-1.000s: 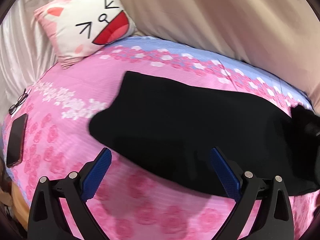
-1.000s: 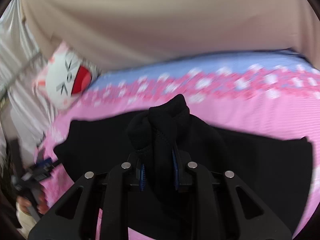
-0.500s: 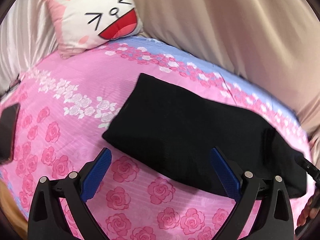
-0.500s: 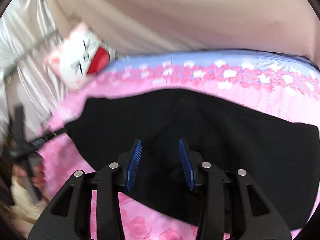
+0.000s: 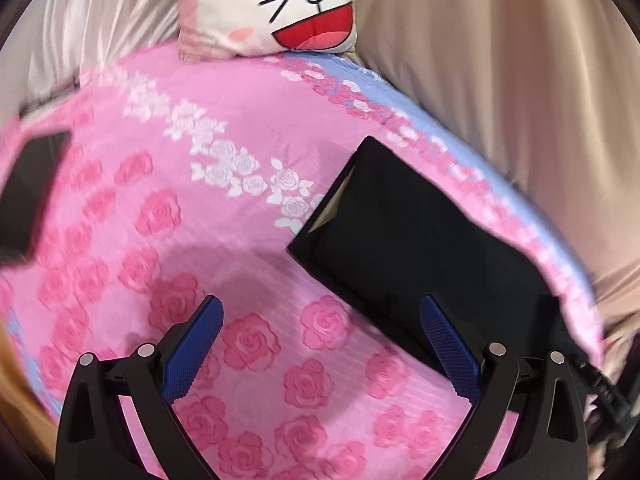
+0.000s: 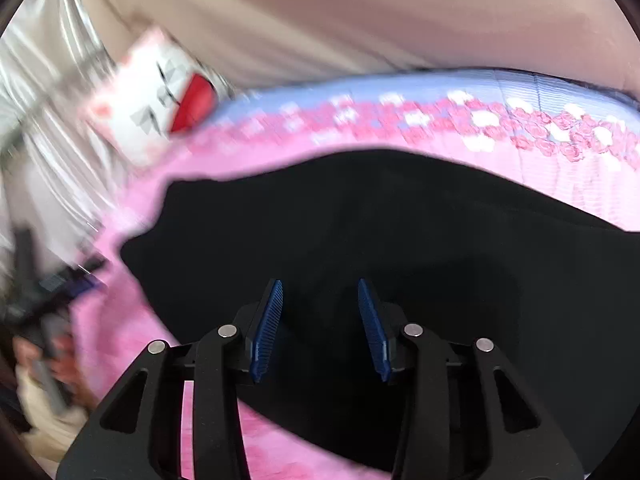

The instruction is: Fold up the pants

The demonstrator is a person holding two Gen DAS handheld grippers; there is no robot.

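Two grippers open | right gripper [image 6: 320, 320] just opened over pants [image 6: 400, 220], empty

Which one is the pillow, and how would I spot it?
Start at the big pink rose bedspread. Follow it to the far end, where it meets the beige curtain. The pillow leans there: white with pink edges, a squinting cartoon face and a wide red mouth, unlike the plain black pants lying flat.

Both wrist cameras look steeply down from close above the bed [image 5: 168, 208]. Each faces the pillow [image 5: 280, 8] end, and both share the black pants [image 5: 420, 248] and curtain [image 6: 340, 20].
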